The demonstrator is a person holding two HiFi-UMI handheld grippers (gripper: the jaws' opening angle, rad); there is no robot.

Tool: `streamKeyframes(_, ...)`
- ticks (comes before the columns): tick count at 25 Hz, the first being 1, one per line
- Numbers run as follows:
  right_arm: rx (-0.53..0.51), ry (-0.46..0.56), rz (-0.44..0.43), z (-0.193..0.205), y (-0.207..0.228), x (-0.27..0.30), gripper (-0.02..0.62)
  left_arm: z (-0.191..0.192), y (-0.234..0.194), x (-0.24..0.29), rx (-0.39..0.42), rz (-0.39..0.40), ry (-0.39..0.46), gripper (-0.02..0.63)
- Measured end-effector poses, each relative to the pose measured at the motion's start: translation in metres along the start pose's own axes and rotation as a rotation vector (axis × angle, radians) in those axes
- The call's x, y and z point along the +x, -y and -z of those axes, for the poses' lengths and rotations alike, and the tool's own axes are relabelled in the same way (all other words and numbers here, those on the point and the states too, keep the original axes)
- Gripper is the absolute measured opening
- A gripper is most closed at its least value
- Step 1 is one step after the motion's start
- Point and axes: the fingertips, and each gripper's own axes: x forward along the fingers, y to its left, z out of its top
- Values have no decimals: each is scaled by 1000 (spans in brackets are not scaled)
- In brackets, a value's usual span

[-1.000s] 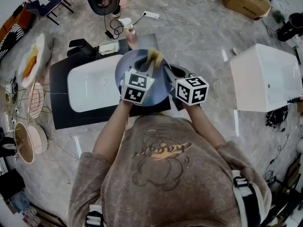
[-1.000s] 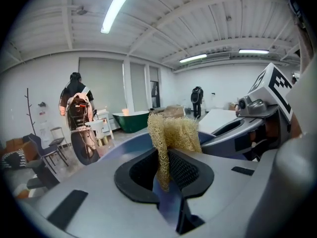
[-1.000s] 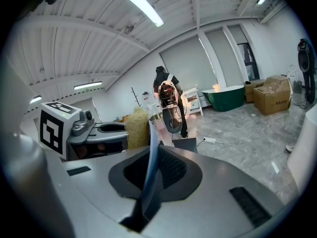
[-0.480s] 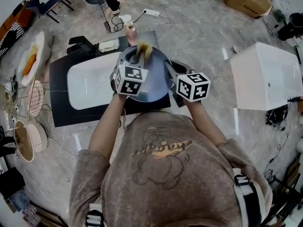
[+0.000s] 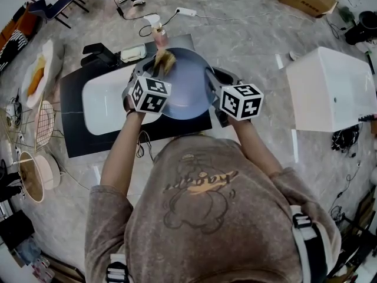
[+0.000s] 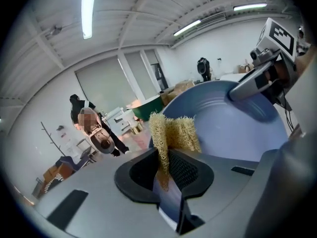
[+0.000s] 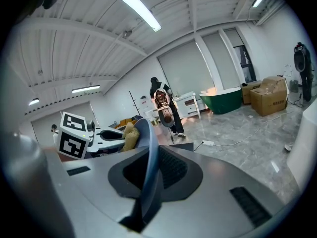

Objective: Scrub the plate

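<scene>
A: Two grippers busy, as I read it. Head view first?

B: From up there I see the round blue plate held above the right end of the white basin set in the black counter, its hollow face tilted up toward me. My right gripper bites the plate's right rim. My left gripper pinches the yellow fibrous scrub pad at the far-left rim. Grey marble floor lies open beyond the counter's far edge, and the white box-shaped unit stands well apart on the right.

A: Left gripper view?

B: My jaws are clamped on the pad, which sticks up out of them at the plate's left rim. The hollow face is turned toward me, bare to the right of the pad.

A: Right gripper view?

B: I see the plate edge-on, upright between my closed jaws, with its disc running along them. The pad sits just left of its far rim.
</scene>
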Motion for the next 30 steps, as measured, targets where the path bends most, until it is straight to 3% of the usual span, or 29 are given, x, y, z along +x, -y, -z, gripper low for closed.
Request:
streamKeyframes(10,24,70,60,-18,15,-8,31,34,16,-1,53,78,-105,64)
streamKeyframes(30,143,154,138,-22,34,-18,37,46,110,-23,31,391,-137,64)
